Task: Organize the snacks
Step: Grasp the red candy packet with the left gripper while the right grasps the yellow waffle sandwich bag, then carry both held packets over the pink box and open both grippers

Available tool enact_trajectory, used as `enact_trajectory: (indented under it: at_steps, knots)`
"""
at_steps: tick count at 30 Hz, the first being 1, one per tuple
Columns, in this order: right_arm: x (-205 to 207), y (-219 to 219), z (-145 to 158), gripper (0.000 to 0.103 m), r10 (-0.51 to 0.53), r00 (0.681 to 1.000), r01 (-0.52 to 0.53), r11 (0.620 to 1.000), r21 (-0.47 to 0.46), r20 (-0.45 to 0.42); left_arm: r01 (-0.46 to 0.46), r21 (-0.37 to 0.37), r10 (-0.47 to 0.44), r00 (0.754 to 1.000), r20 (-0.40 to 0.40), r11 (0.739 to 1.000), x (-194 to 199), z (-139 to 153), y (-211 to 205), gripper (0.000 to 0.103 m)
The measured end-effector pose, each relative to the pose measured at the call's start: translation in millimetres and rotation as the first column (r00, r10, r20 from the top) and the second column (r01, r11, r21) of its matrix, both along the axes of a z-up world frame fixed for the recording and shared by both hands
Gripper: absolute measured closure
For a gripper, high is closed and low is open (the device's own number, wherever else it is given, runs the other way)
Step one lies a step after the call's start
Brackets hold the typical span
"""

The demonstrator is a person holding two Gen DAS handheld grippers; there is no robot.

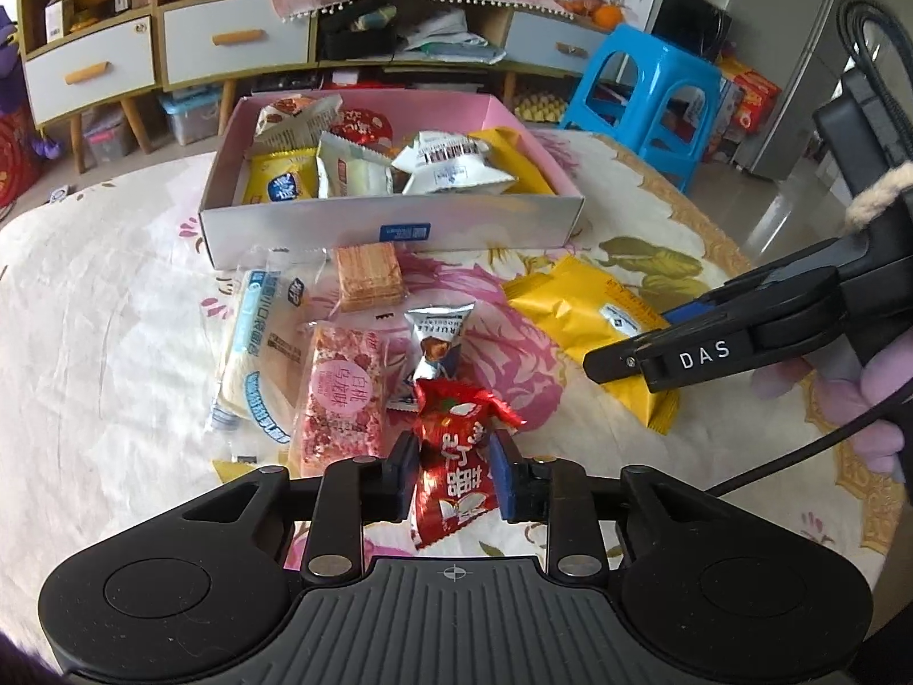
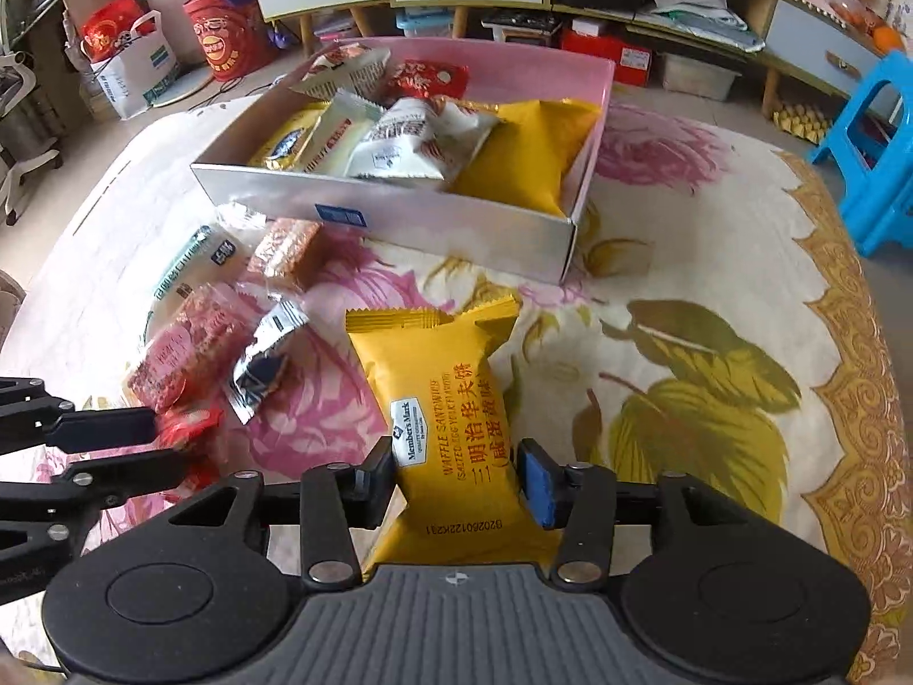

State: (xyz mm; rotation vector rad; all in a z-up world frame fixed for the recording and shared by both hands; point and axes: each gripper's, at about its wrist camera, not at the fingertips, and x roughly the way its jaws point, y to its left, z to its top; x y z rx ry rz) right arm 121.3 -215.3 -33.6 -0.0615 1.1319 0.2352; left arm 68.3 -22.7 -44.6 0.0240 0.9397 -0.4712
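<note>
Left tongs (image 1: 453, 476) pinch the red candy packet (image 1: 456, 456); right tongs (image 2: 456, 482) pinch the yellow waffle packet (image 2: 451, 399) on the tablecloth (image 2: 713, 262).

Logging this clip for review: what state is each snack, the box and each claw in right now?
Left claw: shut on red candy.
Right claw: shut on yellow pack, which still lies on the cloth.
Box: open, lidless, partly filled with snacks.
Pink bar: sealed, flat on cloth, outside box.
Silver truffle: wrapped, loose on cloth.
Wafer: wrapped, lying just before the box.
</note>
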Motion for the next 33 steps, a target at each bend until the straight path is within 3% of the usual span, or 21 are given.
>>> enact_trajectory:
  at_steps: [6, 13, 17, 24, 33]
  knots:
    - [2, 2, -3, 0.054, -0.005, 1.0, 0.005, 1.0, 0.003, -0.001, -0.024, 0.029, 0.025, 0.999, -0.023, 0.999, 5, -11, -11, 0.068]
    - [3, 3, -5, 0.053, -0.007, 1.0, 0.007, 1.0, -0.012, 0.016, -0.044, 0.061, 0.045, 0.999, -0.025, 0.997, 9, -17, -22, 0.067]
    - [4, 1, -8, 0.055, -0.004, 1.0, 0.004, 1.0, -0.025, 0.028, -0.043, 0.074, 0.044, 0.999, -0.014, 0.996, 8, -17, -26, 0.068]
    - [4, 0, -7, 0.069, 0.004, 0.999, -0.003, 0.999, -0.032, 0.039, -0.036, 0.069, 0.036, 0.999, -0.007, 0.997, 7, -12, -26, 0.073]
    - [2, -3, 1, 0.071, 0.002, 0.998, 0.0, 0.999, -0.036, 0.055, -0.031, 0.023, 0.031, 0.999, -0.01, 0.999, 6, 0, -16, 0.076]
